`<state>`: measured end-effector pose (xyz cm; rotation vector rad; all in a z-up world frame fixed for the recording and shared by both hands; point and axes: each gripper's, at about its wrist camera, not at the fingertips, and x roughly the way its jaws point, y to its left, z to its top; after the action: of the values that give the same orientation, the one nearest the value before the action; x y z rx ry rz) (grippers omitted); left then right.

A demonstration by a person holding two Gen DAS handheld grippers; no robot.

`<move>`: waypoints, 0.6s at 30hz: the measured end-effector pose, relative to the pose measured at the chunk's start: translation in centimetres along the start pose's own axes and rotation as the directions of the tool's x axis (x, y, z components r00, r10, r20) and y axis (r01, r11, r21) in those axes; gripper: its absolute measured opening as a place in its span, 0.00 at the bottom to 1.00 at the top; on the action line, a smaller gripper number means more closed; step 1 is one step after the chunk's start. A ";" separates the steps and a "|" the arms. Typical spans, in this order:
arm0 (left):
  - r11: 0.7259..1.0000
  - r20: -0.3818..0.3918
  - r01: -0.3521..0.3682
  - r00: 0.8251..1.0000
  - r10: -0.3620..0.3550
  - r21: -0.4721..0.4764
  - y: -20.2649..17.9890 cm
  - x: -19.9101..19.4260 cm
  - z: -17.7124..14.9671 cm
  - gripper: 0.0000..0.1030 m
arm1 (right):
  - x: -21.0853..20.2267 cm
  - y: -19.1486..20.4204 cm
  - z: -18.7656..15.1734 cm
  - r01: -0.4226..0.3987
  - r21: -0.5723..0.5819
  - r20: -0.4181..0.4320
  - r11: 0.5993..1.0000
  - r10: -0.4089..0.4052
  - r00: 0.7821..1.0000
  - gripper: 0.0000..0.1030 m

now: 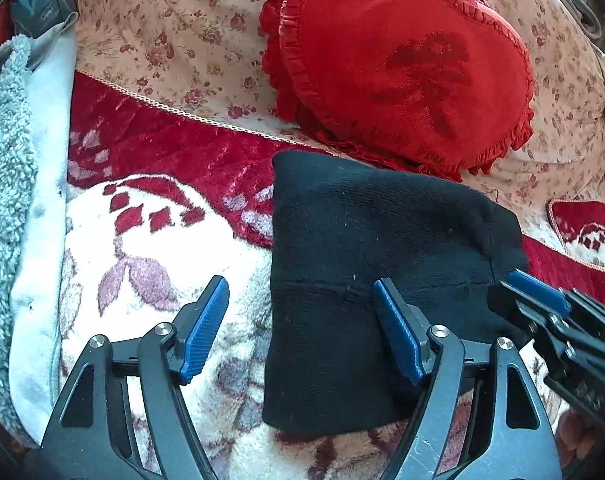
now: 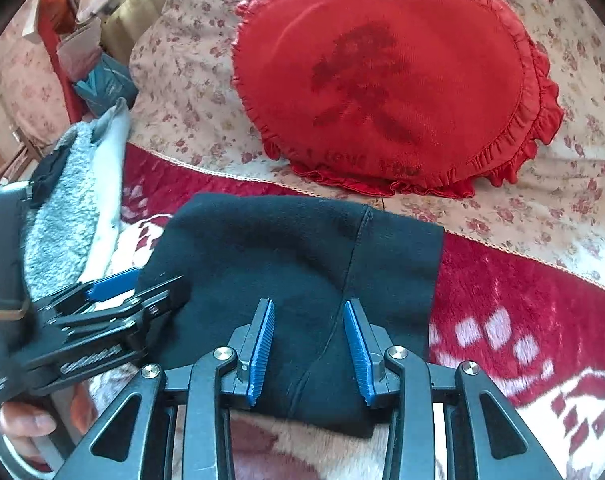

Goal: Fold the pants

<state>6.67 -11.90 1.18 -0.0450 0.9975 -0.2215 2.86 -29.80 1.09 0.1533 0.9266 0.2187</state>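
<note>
Pants: we see the black pants (image 1: 366,280) already folded into a compact, roughly square bundle on the red-and-white plush blanket (image 1: 150,240), near us, with the red heart cushion (image 1: 402,68) beyond them on the floral cover (image 1: 174,40).
Left gripper: our left gripper (image 1: 302,328) has its jaws wide apart, holding nothing; the right jaw lies over the bundle's near part, the left jaw over bare blanket.
Right gripper: our right gripper (image 2: 308,348) hovers over the bundle's near edge beside the centre seam, jaws apart, with no cloth pinched that we can see.
Stage: we judge the folding nearly finished; only tidying or a last fold seems left.
Doing it well: we should press the layers flat, square the near edge, and, if folding again, pinch every layer at both near corners so nothing slides.
Risk: the plush pile may drag the lowest layer; the grey fleece (image 1: 6,184) at far left should stay out of the way.
</note>
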 end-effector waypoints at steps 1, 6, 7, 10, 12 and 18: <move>1.000 0.004 -0.006 1.000 0.006 0.002 -0.1 -0.2 -0.2 0.73 | -0.4 0.1 -0.4 -0.004 0.001 0.002 1.000 0.004 1.000 0.34; 0.999 0.021 -0.037 0.999 0.037 -0.001 -0.5 -1.5 -1.0 0.73 | -0.4 0.8 -2.5 0.035 -0.020 -0.003 0.999 -0.035 0.999 0.34; 0.999 0.030 -0.045 0.999 0.045 0.003 -0.6 -1.9 -1.3 0.73 | -0.6 1.0 -2.5 0.040 -0.021 0.001 0.999 -0.040 0.999 0.34; 0.998 0.057 -0.068 0.996 0.067 0.010 -0.8 -3.0 -2.1 0.73 | -1.8 1.1 -2.4 0.019 0.008 0.014 1.000 -0.019 1.000 0.34; 0.997 0.070 -0.079 0.994 0.078 0.005 -0.7 -3.7 -2.8 0.73 | -2.8 1.2 -2.5 0.022 0.011 0.035 1.000 -0.022 0.999 0.34; 0.993 0.073 -0.114 0.991 0.113 0.018 -0.9 -5.5 -4.6 0.73 | -4.8 2.0 -3.5 0.056 0.007 0.066 0.998 -0.057 0.996 0.34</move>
<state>-0.19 -11.36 3.36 0.0240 0.9226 -0.1257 -2.99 -28.98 3.22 0.1381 0.8647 0.1581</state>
